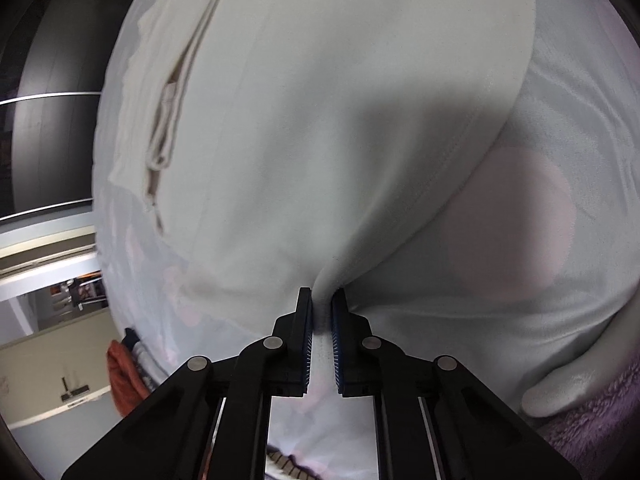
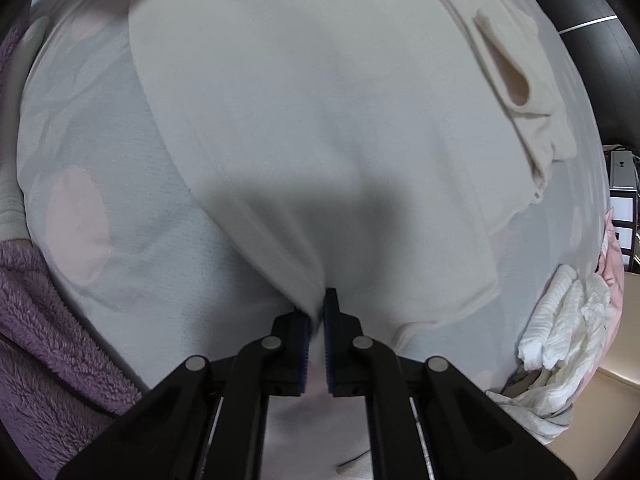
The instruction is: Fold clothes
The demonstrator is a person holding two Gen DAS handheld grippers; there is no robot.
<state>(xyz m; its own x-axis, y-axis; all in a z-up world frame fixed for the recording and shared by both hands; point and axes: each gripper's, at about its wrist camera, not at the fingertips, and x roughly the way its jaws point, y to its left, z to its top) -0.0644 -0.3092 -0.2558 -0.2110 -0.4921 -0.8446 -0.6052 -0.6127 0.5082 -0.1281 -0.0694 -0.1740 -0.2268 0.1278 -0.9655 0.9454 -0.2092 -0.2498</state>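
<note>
The near hem of the cream garment (image 1: pixel 320 120) is being pinched by both the left gripper (image 1: pixel 321 300) and right gripper (image 2: pixel 318 308), its body stretching away ahead across the patterned sheet (image 1: pixel 560 160).

Pale bedsheet (image 1: pixel 560 152) with pink patches; purple fleece (image 2: pixel 48 340) at its edge; dark wall (image 1: pixel 52 80) behind.
</note>
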